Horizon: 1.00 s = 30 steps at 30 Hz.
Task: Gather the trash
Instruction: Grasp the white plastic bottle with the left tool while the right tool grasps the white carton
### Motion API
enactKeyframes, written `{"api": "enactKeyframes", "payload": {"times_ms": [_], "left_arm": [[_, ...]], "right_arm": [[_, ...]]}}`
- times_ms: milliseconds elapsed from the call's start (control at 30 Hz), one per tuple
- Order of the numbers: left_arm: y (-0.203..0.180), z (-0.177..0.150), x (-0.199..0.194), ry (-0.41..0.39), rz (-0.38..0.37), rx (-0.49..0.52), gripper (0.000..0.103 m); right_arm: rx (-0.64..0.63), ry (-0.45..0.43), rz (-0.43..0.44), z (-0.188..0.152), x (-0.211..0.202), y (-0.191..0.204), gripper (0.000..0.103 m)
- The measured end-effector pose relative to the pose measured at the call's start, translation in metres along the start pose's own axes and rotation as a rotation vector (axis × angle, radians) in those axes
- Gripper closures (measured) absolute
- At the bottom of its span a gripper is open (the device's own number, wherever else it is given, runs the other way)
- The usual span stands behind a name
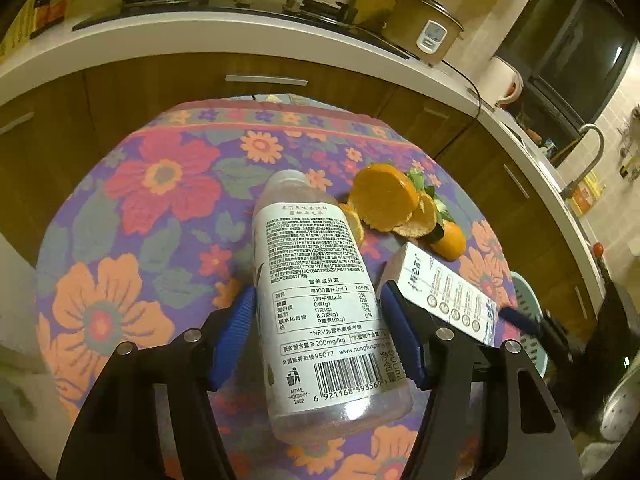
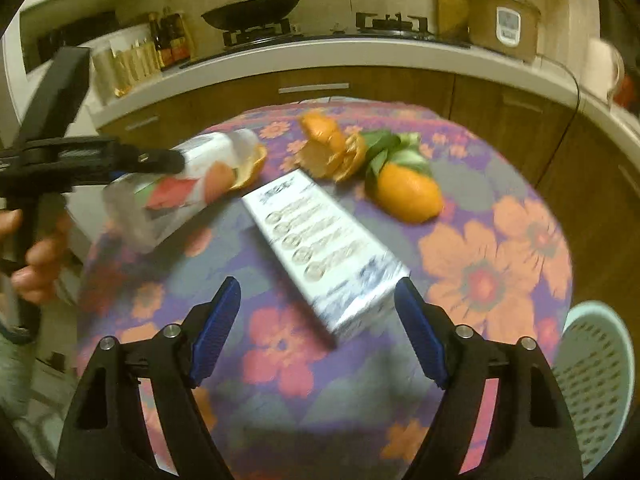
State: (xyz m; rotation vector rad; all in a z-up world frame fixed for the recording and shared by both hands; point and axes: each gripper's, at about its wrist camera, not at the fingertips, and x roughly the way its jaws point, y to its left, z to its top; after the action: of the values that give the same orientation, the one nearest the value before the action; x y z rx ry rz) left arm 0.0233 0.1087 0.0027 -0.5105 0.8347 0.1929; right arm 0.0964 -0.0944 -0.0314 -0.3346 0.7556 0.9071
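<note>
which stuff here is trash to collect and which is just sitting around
Trash for the job:
- plastic bottle, between the left tool's fingers
- white carton, in front of the open right tool
- orange peels
- teal basket, likely the bin

Just lying about:
- whole orange with leaves
- frying pan
- rice cooker

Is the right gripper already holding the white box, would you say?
No, the right gripper is open, and the box lies on the table ahead of it.

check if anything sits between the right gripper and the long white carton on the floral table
Nothing visible does. The open right gripper has the long white carton directly ahead, its near end level with the fingertips. The whole orange and orange peels lie beyond it.
</note>
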Motion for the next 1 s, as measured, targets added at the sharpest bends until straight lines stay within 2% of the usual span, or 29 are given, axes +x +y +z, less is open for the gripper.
{"api": "enactKeyframes", "payload": {"times_ms": [133,300,400,533,600,700,767,933,1000], "left_arm": [[0.014,-0.003,-0.012,-0.035,-0.089,-0.013,0.042],[0.030,-0.001,-0.034,-0.103,-0.143,-0.009,0.045],[0.036,-0.002,-0.042,-0.117,-0.159,-0.014,0.049],[0.046,-0.007,-0.036,-0.079,-0.134,-0.004,0.050],[0.049,-0.011,-0.033,-0.055,-0.128,0.021,0.051],[0.045,-0.012,-0.031,-0.019,-0.098,0.077,0.045],[0.039,-0.012,-0.026,0.006,-0.065,0.120,0.038],[0.022,-0.020,-0.006,0.094,0.077,0.216,0.038],[0.021,-0.022,-0.001,0.110,0.100,0.219,0.040]], "right_arm": [[-0.037,-0.013,-0.012,0.012,0.017,-0.006,0.019],[-0.052,0.047,0.025,0.020,0.041,-0.010,0.018],[-0.060,0.069,0.046,0.023,0.049,-0.009,0.018],[-0.094,0.083,0.051,0.021,0.050,0.000,0.019],[-0.103,0.089,0.036,0.018,0.049,0.004,0.034],[-0.095,0.088,0.032,0.017,0.047,0.005,0.040],[-0.095,0.092,0.029,0.017,0.046,0.009,0.042],[-0.121,0.109,0.005,0.015,0.050,0.018,0.042],[-0.118,0.116,-0.015,0.017,0.053,0.019,0.042]]}}
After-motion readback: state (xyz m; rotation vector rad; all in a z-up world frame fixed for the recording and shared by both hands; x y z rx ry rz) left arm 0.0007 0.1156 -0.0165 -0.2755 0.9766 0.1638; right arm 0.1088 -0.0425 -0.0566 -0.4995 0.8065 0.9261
